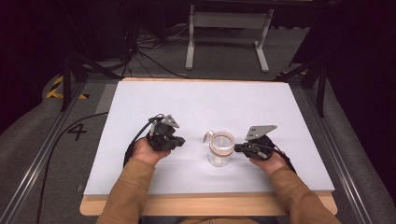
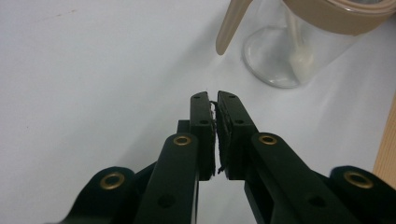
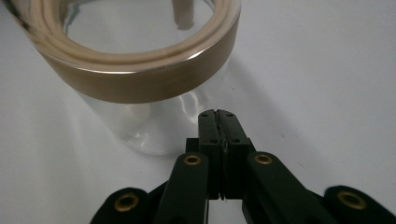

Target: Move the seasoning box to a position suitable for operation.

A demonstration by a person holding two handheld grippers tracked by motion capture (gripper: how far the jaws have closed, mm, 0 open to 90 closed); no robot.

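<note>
A clear glass jar [image 1: 220, 157] with a tan rim band [image 1: 222, 141] stands upright on the white table top, between my two grippers. A tan strap [image 1: 208, 136] curves off the rim on its left side. My left gripper [image 1: 181, 141] lies left of the jar, a short gap away, pointing at it. In the left gripper view its jaws [image 2: 213, 95] are together with nothing between them, and the jar [image 2: 280, 60] and strap [image 2: 229, 28] lie ahead. My right gripper [image 1: 237, 148] is shut and empty, its tips [image 3: 218, 112] close to the jar's glass wall [image 3: 140, 126].
The white table top [image 1: 187, 102] has a wooden border [image 1: 210, 205] along the near edge. Behind the table stand a white metal frame [image 1: 229, 28] and loose cables on the grey floor. A black cable [image 1: 56, 140] runs along the left side.
</note>
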